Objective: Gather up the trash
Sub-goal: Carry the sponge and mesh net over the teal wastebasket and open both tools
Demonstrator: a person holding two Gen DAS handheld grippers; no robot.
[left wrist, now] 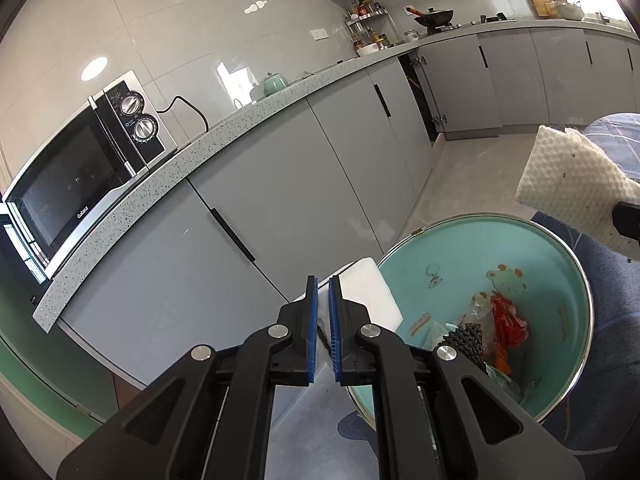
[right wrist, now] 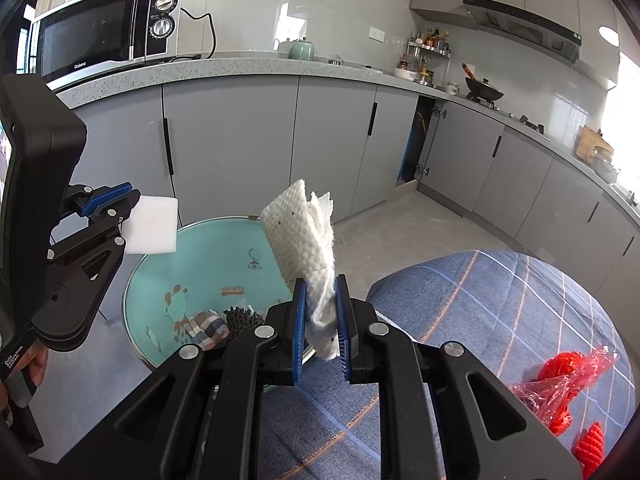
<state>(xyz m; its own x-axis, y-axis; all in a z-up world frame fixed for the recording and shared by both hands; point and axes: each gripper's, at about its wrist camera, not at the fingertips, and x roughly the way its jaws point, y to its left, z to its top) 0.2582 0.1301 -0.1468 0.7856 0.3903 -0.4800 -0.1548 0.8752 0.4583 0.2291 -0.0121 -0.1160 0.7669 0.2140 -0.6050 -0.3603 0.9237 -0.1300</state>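
1. The left gripper (right wrist: 105, 203) clamps the edge of a white foam block (right wrist: 152, 225), its blue pads pressed nearly together; the block juts out past the fingertips, above the near rim of a teal bin (right wrist: 192, 264).
2. The right gripper (right wrist: 322, 316) is clamped on a crumpled white paper towel (right wrist: 304, 240), which stands up from between the pads and carries a few dark specks (the lower wad bulges between the pads).
3. The bin sits just ahead of and below both grippers, its inner wall printed with a cartoon animal; inside lie a checked cloth scrap (right wrist: 208, 328), a dark studded piece (right wrist: 240, 318) and, seen from the left wrist, a red wrapper (left wrist: 508, 320).
4. To the right of the right gripper, a blue plaid cloth (right wrist: 500, 300) holds red plastic wrappers (right wrist: 568, 384).
5. Beyond the grippers run grey cabinets (right wrist: 228, 140) under a speckled counter (right wrist: 240, 67), with a microwave (right wrist: 100, 36) at the left end.
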